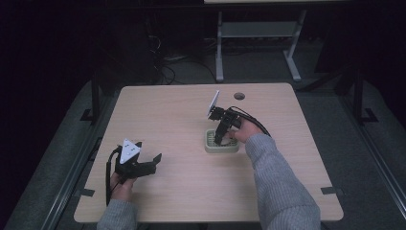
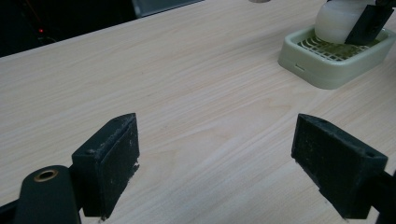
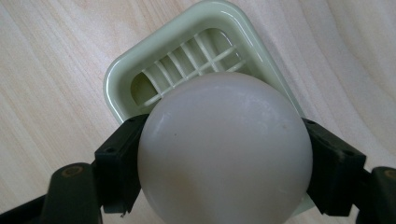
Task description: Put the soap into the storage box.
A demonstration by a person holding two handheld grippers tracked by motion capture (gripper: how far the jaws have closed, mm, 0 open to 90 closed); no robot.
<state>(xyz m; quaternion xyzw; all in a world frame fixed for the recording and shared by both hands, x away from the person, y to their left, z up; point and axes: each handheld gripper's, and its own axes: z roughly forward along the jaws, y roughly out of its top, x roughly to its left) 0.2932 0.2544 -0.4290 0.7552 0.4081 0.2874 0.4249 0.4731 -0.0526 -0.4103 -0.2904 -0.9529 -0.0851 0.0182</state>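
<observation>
A pale green soap dish (image 1: 209, 147) with a slatted grid sits right of the table's middle. My right gripper (image 1: 220, 138) points down into it, shut on a smooth, rounded white soap bar (image 3: 224, 149) that hangs over the dish (image 3: 187, 28). In the left gripper view the soap (image 2: 335, 21) sits low over the dish's grid (image 2: 327, 70); whether it touches is unclear. My left gripper (image 1: 149, 151) is held near the table's front left, its jaws wide open (image 2: 229, 154) with nothing but bare tabletop between them.
The light wooden table (image 1: 182, 110) has a round cable hole (image 1: 239, 96) near its far edge. Beyond the table stands a grey metal frame (image 1: 258, 33) on a dark floor with cables. The person's grey sleeve (image 1: 277, 187) crosses the right front of the table.
</observation>
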